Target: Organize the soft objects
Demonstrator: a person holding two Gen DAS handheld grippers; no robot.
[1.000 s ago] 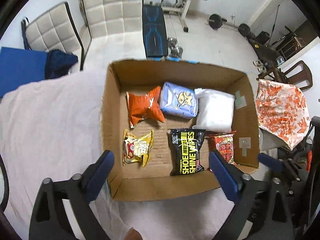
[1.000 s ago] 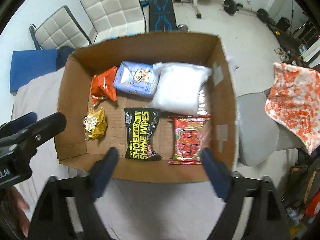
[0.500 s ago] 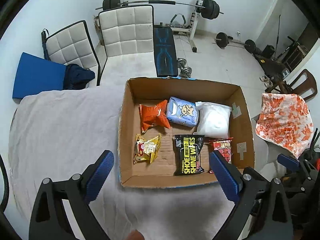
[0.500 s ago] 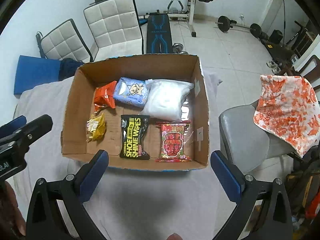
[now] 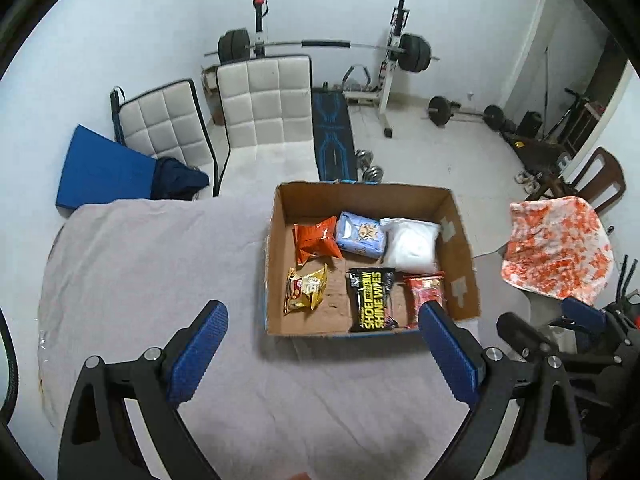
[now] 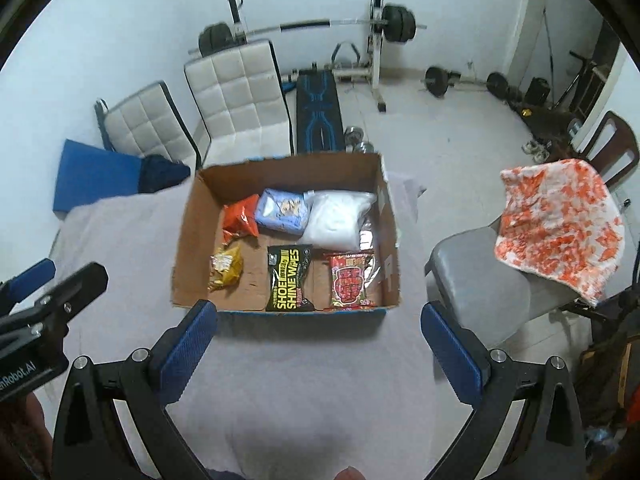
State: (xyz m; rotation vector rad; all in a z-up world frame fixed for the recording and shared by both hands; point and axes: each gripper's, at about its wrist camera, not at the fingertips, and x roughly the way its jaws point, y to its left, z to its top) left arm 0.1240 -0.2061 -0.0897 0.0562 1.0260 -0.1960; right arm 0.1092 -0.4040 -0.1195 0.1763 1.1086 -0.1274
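An open cardboard box (image 5: 276, 280) (image 6: 188, 248) stands on the grey-covered table. Inside lie an orange snack bag (image 5: 316, 238) (image 6: 240, 220), a light blue pack (image 5: 362, 234) (image 6: 282, 210), a white pouch (image 5: 412, 244) (image 6: 338, 218), a yellow snack bag (image 5: 305, 288) (image 6: 226, 270), a black shoe wipes pack (image 5: 372, 298) (image 6: 288, 276) and a red pack (image 5: 426, 292) (image 6: 352, 280). My left gripper (image 5: 324, 314) is open and empty, held above the table before the box. My right gripper (image 6: 320, 316) is open and empty, also short of the box.
Two white padded chairs (image 5: 264, 104) and a blue mat (image 5: 100, 168) stand behind the table. A grey chair (image 6: 480, 276) with an orange-patterned cloth (image 6: 560, 216) is at the right. A weight bench and barbells (image 6: 320, 24) fill the far room.
Both grippers have drawn back and up from the box, so the box looks smaller and more of the room shows. Nothing in the box has moved.
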